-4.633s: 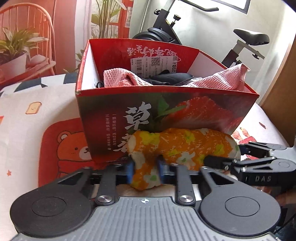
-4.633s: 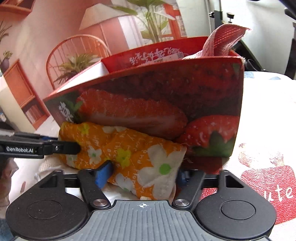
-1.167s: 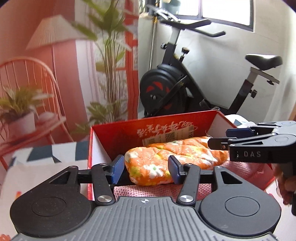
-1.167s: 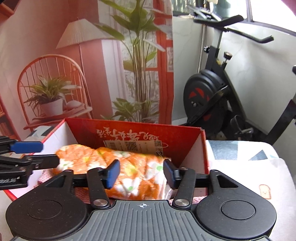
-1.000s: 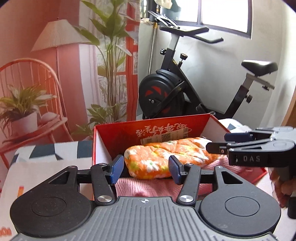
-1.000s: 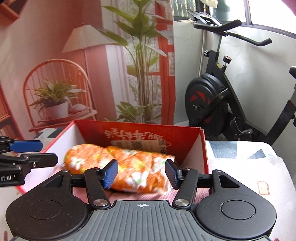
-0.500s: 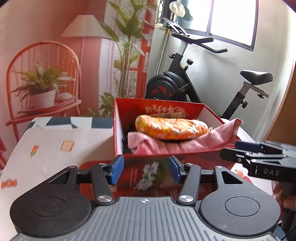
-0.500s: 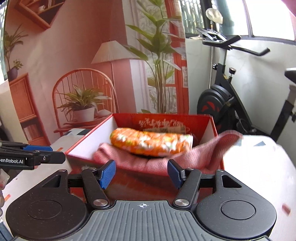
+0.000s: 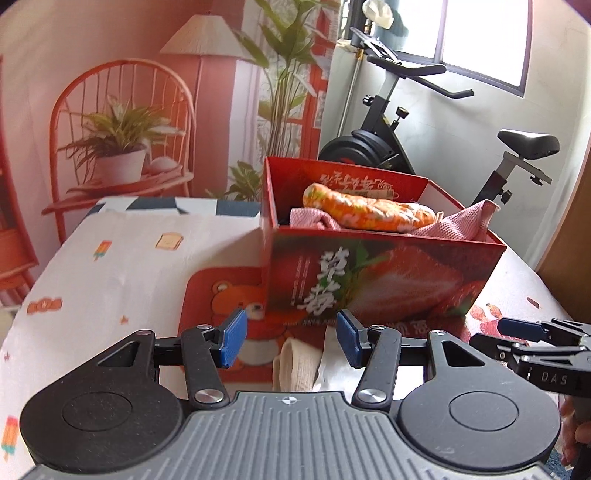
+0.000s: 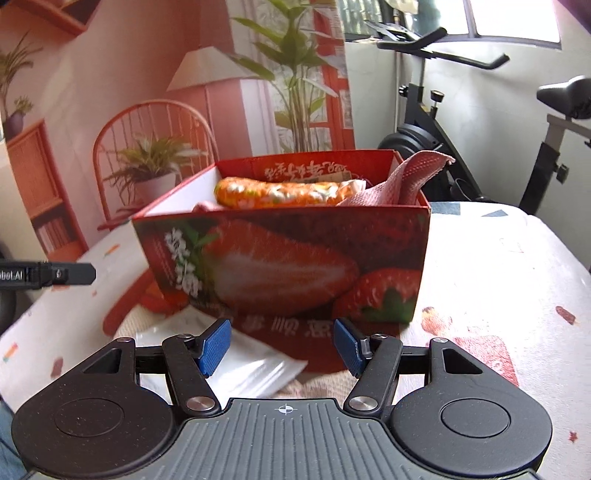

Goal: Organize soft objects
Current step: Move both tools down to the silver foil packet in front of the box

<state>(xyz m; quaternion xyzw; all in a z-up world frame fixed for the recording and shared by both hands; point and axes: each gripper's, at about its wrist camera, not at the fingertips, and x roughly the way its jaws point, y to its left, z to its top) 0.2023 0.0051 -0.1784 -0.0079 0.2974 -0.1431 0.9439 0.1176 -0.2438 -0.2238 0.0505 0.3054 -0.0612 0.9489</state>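
Home room: exercise bike [image 9: 399, 136], cartoon-print tablecloth [image 9: 122, 266], window [image 9: 484, 37].

My matt black plastic claw [image 9: 288, 341] faces a glossy printed cardboard box [image 9: 380, 280] holding quilted orange cloth [image 9: 365, 208] and nubbly pink towel [image 9: 461, 225].

Exercise bike [image 9: 424, 122] beside bright window [image 9: 484, 33]

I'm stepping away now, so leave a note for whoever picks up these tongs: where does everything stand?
Left tongs: open, empty.
Right tongs: open, empty.
Orange floral roll lies in the strawberry box on the pink towel, whose corner drapes over the rim. Done.
Left: a beige cloth and a white plastic packet lie on the table in front of the box.
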